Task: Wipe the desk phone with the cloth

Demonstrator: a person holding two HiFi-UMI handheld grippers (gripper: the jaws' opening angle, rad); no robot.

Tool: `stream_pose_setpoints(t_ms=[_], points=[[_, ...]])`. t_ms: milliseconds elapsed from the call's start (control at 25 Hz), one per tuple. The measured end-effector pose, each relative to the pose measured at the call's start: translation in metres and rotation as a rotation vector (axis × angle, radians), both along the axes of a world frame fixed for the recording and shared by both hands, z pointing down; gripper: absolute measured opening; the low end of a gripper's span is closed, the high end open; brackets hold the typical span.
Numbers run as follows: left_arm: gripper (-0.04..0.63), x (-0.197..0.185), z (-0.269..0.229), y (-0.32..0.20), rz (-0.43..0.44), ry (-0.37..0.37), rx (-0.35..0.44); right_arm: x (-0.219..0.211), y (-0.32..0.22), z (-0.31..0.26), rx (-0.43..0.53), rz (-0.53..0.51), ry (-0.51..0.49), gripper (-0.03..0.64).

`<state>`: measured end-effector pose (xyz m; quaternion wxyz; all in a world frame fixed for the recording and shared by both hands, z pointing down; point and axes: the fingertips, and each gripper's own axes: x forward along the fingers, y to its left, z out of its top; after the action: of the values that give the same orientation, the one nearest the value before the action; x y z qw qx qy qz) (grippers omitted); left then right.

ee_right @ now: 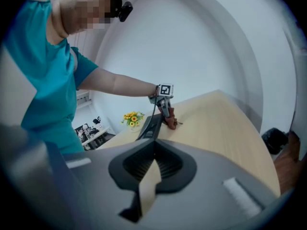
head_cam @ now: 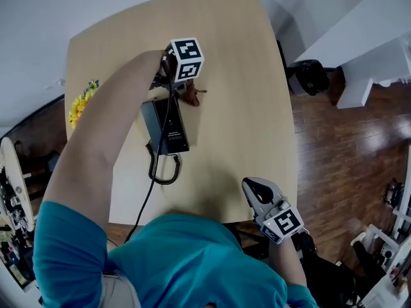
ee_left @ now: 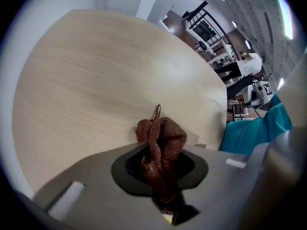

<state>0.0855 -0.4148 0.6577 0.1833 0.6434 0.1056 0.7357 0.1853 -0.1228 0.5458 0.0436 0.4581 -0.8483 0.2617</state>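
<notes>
A black desk phone (head_cam: 166, 126) lies on the light wood table (head_cam: 237, 108), its cord (head_cam: 160, 169) looping toward the front edge. My left gripper (head_cam: 183, 87) hovers at the phone's far end, shut on a brown cloth (head_cam: 191, 95) that hangs down to the tabletop just right of the phone. In the left gripper view the bunched cloth (ee_left: 160, 147) fills the jaws, and the phone is hidden there. My right gripper (head_cam: 253, 190) is held at the table's front edge, shut and empty. The right gripper view shows the phone (ee_right: 149, 124) and the cloth (ee_right: 170, 121) far ahead.
Yellow flowers (head_cam: 80, 101) stand at the table's left edge beside the phone. A black bin (head_cam: 311, 76) sits on the wooden floor to the right of the table, near white furniture (head_cam: 359, 88). The person's left arm reaches across the table's left half.
</notes>
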Motion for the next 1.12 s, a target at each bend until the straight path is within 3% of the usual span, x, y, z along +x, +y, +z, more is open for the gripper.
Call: stream_pose_setpoints(t_ms=[160, 400, 520, 800, 1120], points=[[0.075, -0.001, -0.012, 0.002, 0.004, -0.038, 0.009, 0.011, 0.005, 0.000, 0.011, 0.021, -0.003, 0.002], [0.075, -0.004, -0.033, 0.012, -0.009, -0.020, 0.039, 0.008, 0.003, -0.018, 0.063, 0.010, -0.001, 0.002], [0.075, -0.003, -0.038, 0.015, -0.012, 0.003, 0.110, 0.010, 0.006, -0.022, 0.072, 0.006, 0.017, 0.002], [0.075, 0.001, -0.042, 0.018, 0.045, 0.087, 0.361, 0.009, 0.015, -0.036, 0.095, 0.002, 0.034, 0.002], [0.077, 0.001, -0.049, 0.018, -0.061, 0.247, 0.476, 0.007, 0.027, -0.044, 0.111, -0.004, 0.035, 0.002]])
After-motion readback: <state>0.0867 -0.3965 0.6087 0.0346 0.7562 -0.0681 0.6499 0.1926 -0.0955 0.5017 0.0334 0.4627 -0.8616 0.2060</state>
